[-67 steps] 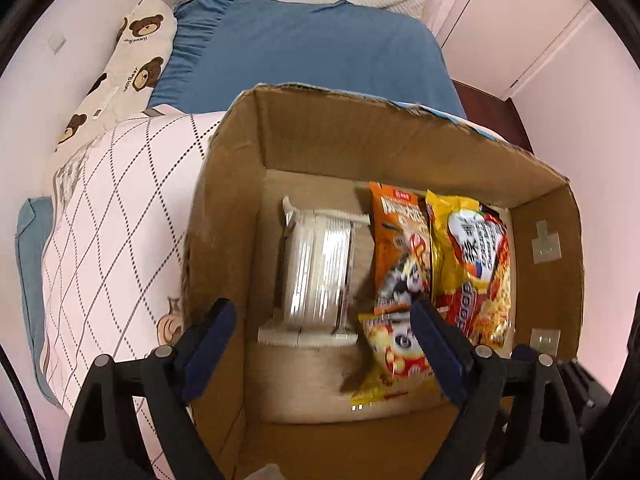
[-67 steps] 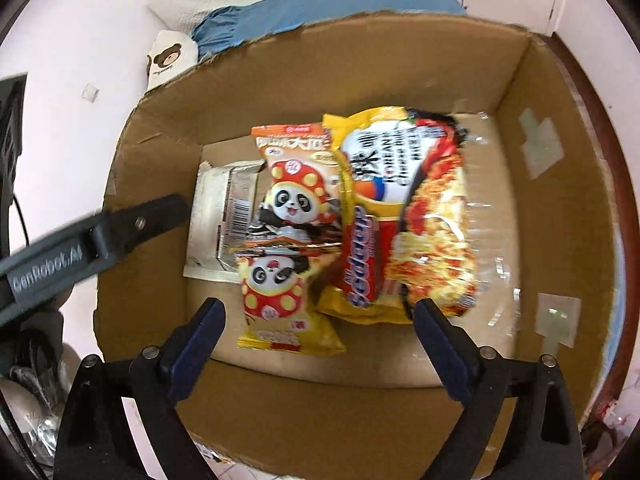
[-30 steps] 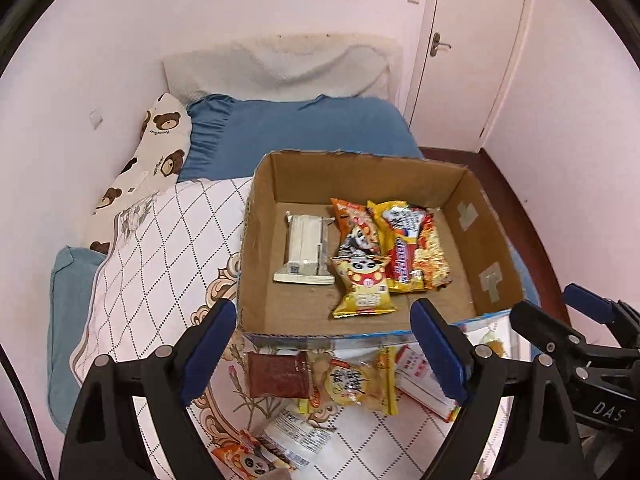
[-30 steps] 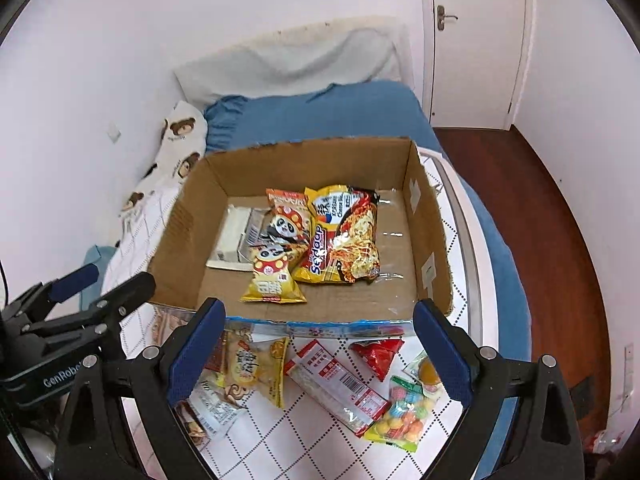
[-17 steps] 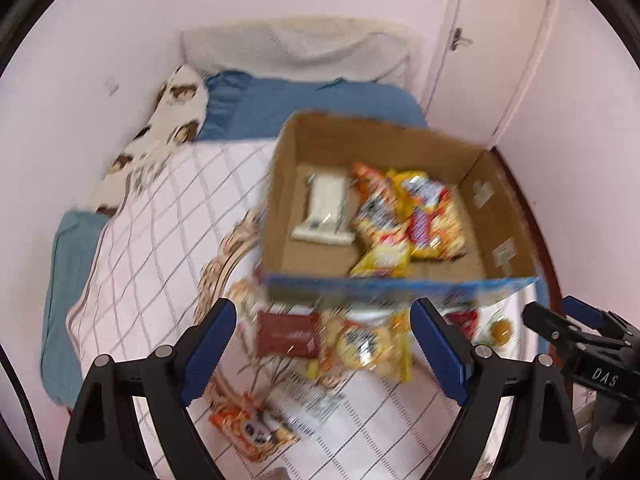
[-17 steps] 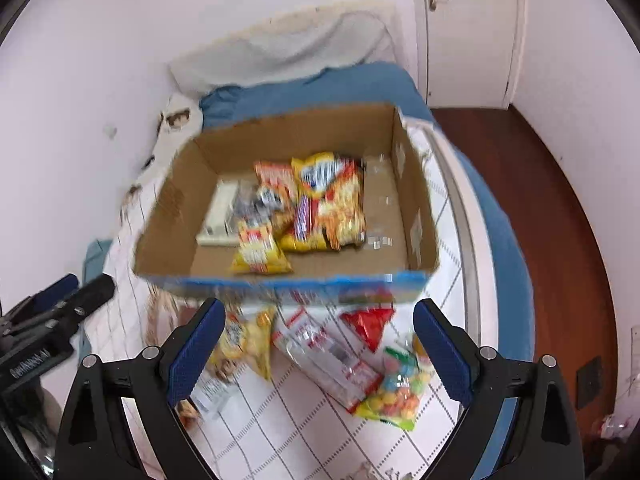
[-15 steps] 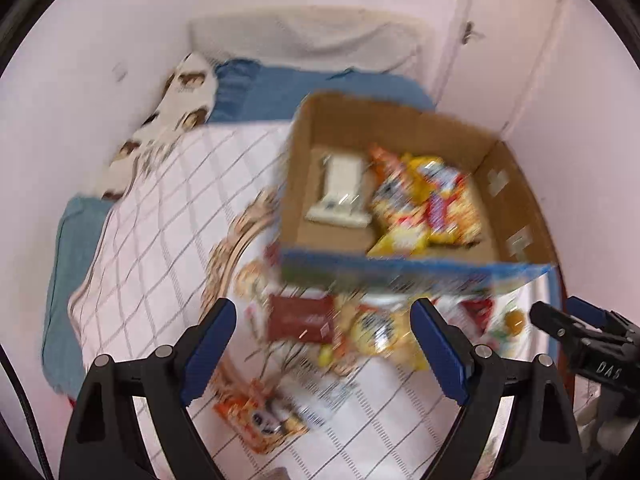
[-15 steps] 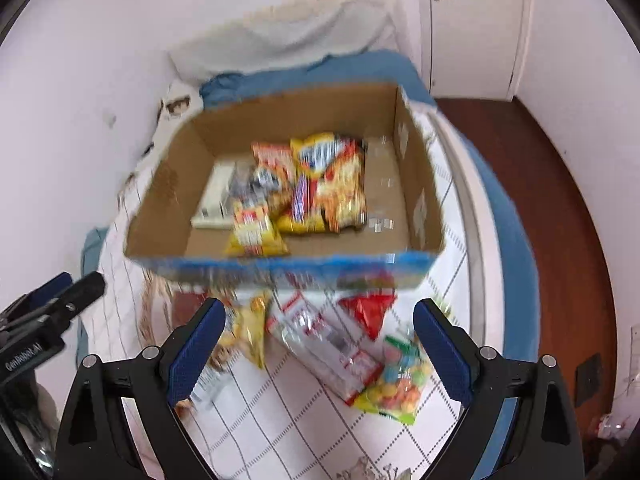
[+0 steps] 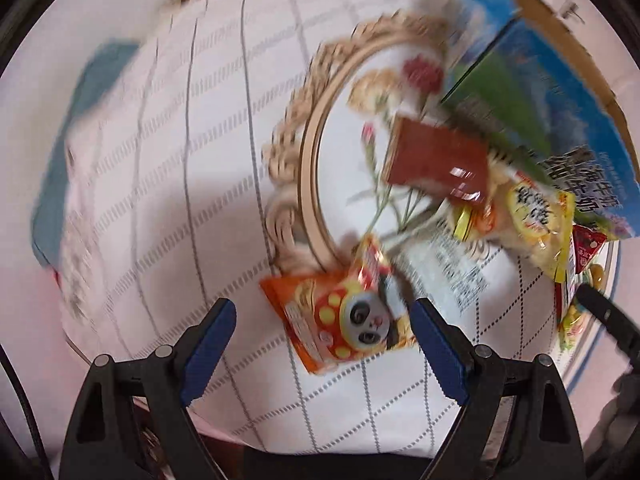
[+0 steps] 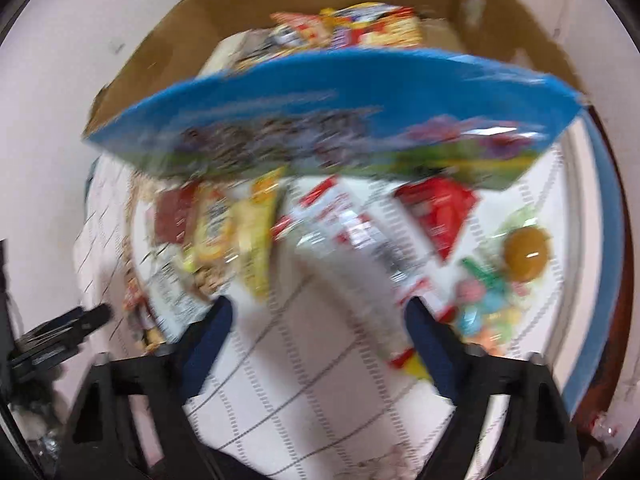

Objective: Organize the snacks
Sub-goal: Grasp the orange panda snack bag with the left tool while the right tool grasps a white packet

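Note:
Motion blur smears both views. My left gripper (image 9: 322, 344) stands open, pointing down at the quilt, with an orange panda snack pack (image 9: 344, 316) lying between its fingertips, pads apart from it. My right gripper (image 10: 320, 338) is open with its jaws closing; a red-and-white long pack (image 10: 360, 240) lies just ahead of its tips, untouched. The cardboard box with a blue printed front wall (image 10: 340, 120) holds several snack packs. Loose before it lie a yellow pack (image 10: 240, 232), a red pack (image 10: 440, 208) and a colourful candy bag (image 10: 492, 308).
A brown-red pack (image 9: 436, 160) and a white barcoded pack (image 9: 452, 264) lie near the box wall (image 9: 560, 120). The white quilt (image 9: 180, 160) spreads left. The right gripper's finger (image 9: 608, 316) shows at the right edge; the left gripper (image 10: 60, 332) shows at the far left.
Both grippers have dropped from above the box to the loose snacks in front of it. The left one has swung left over the panda pack. The right jaws have narrowed a little.

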